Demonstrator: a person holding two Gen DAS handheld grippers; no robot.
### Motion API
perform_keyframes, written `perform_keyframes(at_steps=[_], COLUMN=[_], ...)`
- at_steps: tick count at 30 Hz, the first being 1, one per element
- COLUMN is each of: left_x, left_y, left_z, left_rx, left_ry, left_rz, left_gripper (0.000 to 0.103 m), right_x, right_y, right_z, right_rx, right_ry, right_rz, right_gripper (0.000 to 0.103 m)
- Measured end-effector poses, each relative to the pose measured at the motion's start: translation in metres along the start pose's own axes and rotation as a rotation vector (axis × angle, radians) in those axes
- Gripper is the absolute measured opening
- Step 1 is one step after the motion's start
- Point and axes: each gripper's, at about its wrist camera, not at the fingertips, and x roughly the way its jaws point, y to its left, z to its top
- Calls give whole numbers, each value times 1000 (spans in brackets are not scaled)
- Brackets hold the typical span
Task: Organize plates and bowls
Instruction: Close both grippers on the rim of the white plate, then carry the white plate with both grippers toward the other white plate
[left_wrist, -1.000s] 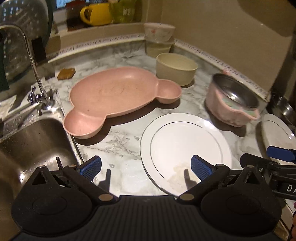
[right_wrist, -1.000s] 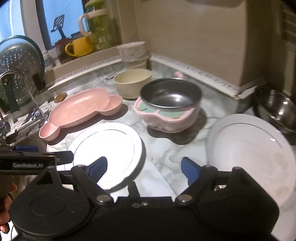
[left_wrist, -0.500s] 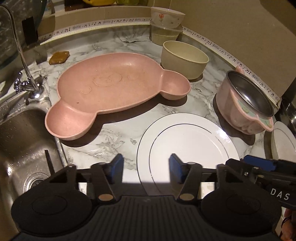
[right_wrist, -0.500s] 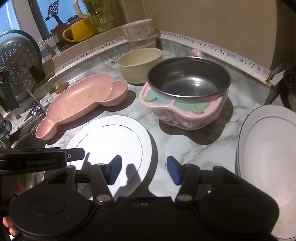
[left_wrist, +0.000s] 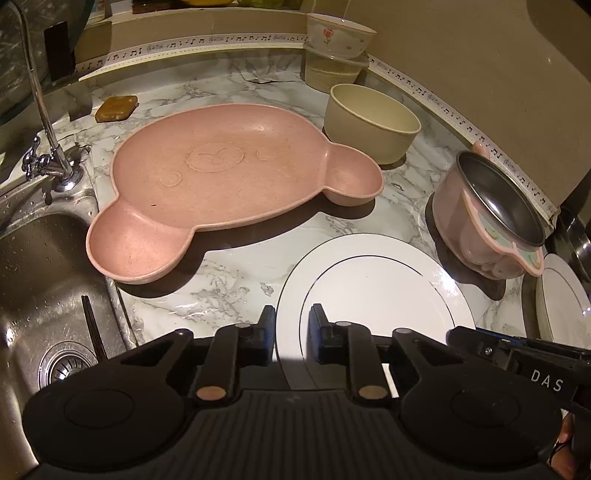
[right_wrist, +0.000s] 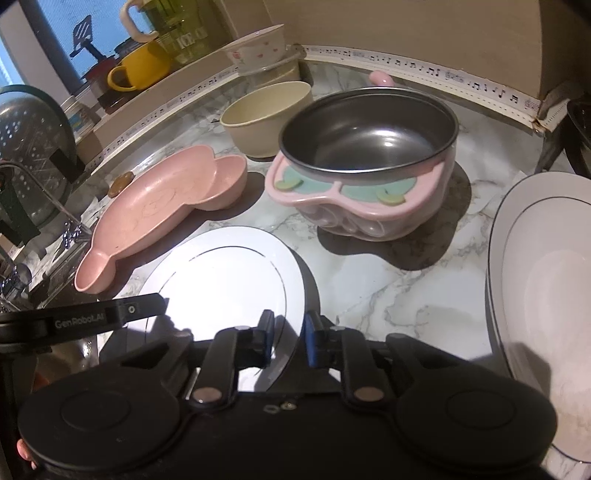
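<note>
A white plate (left_wrist: 376, 288) (right_wrist: 221, 273) with a thin dark ring lies flat on the marble counter. My left gripper (left_wrist: 293, 325) is over its near left rim. Its jaws are closing and only a narrow gap is left. The rim shows through that gap, and the pads press on nothing. My right gripper (right_wrist: 290, 332) is over the near right rim, closing the same way with nothing pinched. Behind are a pink bear-shaped plate (left_wrist: 221, 173), a cream bowl (left_wrist: 373, 122) and a pink steel-lined bowl (right_wrist: 369, 147). A second white plate (right_wrist: 535, 295) lies to the right.
A steel sink (left_wrist: 37, 277) and faucet (left_wrist: 40, 110) are at the left, with a brown sponge (left_wrist: 116, 107) behind them. Flowered bowls (left_wrist: 336, 37) are stacked in the back corner. A yellow mug (right_wrist: 140, 70) stands on the ledge and a colander (right_wrist: 26, 140) stands at the far left.
Both grippers' jaws went from wide apart to nearly shut. Both hands came forward and down towards the near rim of the white plate.
</note>
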Motion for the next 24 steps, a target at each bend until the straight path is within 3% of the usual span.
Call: perform_keyframes(at_steps=[11,24], left_x=[-6,-22], left_y=[2,-13], left_z=[0,-5], left_rx=[-11,2], left_ry=[-10,-16], left_rz=[-8,-51], left_gripper=[13,14], right_x=[-2,-33], right_y=[-3,-7], right_z=[-1,-6], right_rx=[46,57], right_ry=[-9,-50], right_rz=[4,-18], right_gripper=[13,12])
